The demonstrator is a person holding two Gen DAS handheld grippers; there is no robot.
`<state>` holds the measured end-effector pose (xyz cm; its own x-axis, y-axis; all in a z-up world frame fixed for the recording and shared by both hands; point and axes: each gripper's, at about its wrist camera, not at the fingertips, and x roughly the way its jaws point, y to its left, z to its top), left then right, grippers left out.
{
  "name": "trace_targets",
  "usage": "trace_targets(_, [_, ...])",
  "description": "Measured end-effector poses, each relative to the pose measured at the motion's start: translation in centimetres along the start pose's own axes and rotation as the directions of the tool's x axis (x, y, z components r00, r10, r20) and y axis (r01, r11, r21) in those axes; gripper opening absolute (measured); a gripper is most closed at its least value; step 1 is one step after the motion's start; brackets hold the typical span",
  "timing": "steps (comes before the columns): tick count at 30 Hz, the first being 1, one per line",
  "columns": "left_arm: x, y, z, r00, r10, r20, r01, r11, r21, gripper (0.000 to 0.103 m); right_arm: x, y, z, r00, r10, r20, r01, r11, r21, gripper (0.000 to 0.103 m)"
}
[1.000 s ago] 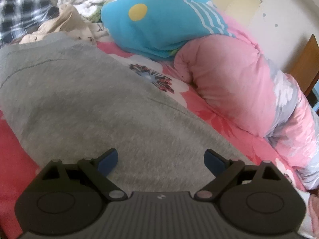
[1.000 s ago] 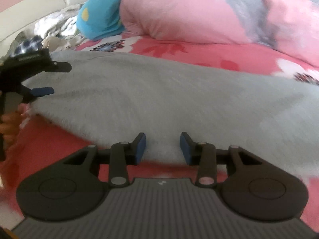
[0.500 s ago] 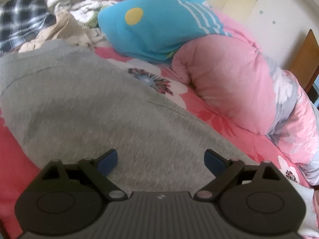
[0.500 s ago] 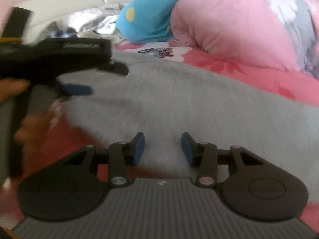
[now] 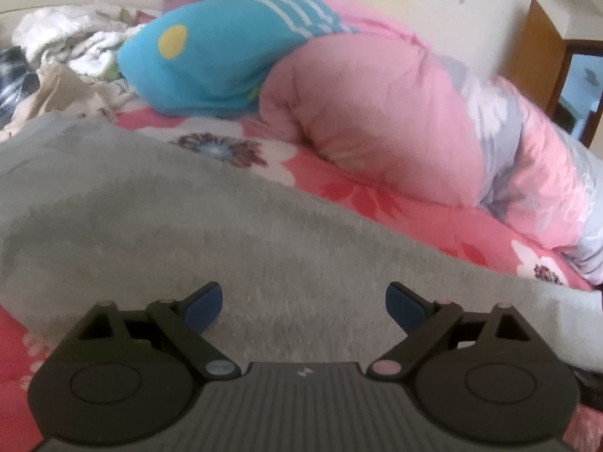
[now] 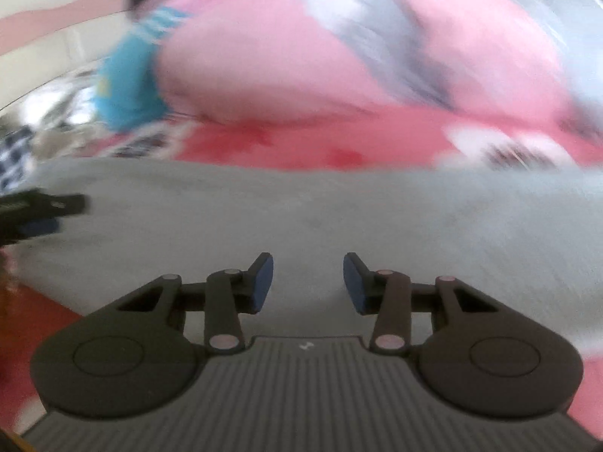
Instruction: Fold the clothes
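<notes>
On the bed [image 5: 331,192]: grey garment [image 5: 188,226] spread flat under both my tongs.
Left gripper [image 5: 304,303]: spread wide, grasping nothing.
Right gripper [image 6: 307,282]: parted, just been narrowing, nothing pinched.

A home bedroom: floral bedsheet [image 5: 339,188], pink quilt [image 5: 377,120] (rolled up), heaped laundry [image 5: 68,49].

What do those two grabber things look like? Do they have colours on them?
Both look alike. The left gripper and the right gripper are black plastic, each with two jointed fingers tipped with blue pads. Each has a ribbed grey body carrying a small white mark, two round black discs at the sides and pale round pins at the joints.
</notes>
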<state>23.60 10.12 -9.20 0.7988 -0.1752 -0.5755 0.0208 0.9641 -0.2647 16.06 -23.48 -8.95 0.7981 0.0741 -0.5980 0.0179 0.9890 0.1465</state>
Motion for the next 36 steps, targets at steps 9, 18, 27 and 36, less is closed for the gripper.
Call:
trace_targets(9, [0.2, 0.0, -0.2, 1.000, 0.013, 0.005, -0.013, 1.000, -0.007, 0.094, -7.4, -8.3, -0.3, 0.961, -0.265, 0.077, 0.257, 0.962, 0.092, 0.030])
trace_targets(18, [0.0, 0.6, 0.3, 1.000, 0.014, 0.017, -0.014, 0.999, -0.036, 0.094, 1.3, -5.8, 1.4, 0.985, -0.170, 0.029, 0.172, 0.984, -0.043, 0.028])
trace_targets(27, [0.4, 0.5, 0.2, 1.000, 0.014, 0.011, -0.014, 0.999, -0.036, 0.094, -6.5, -21.2, -1.1, 0.823, -0.567, -0.025, 0.555, 0.796, 0.243, 0.029])
trace_targets(36, [0.5, 0.5, 0.2, 1.000, 0.010, 0.007, -0.010, 0.999, -0.034, 0.094, -5.2, -17.6, 0.2, 0.921, -0.387, 0.045, 0.372, 0.908, 0.194, 0.030])
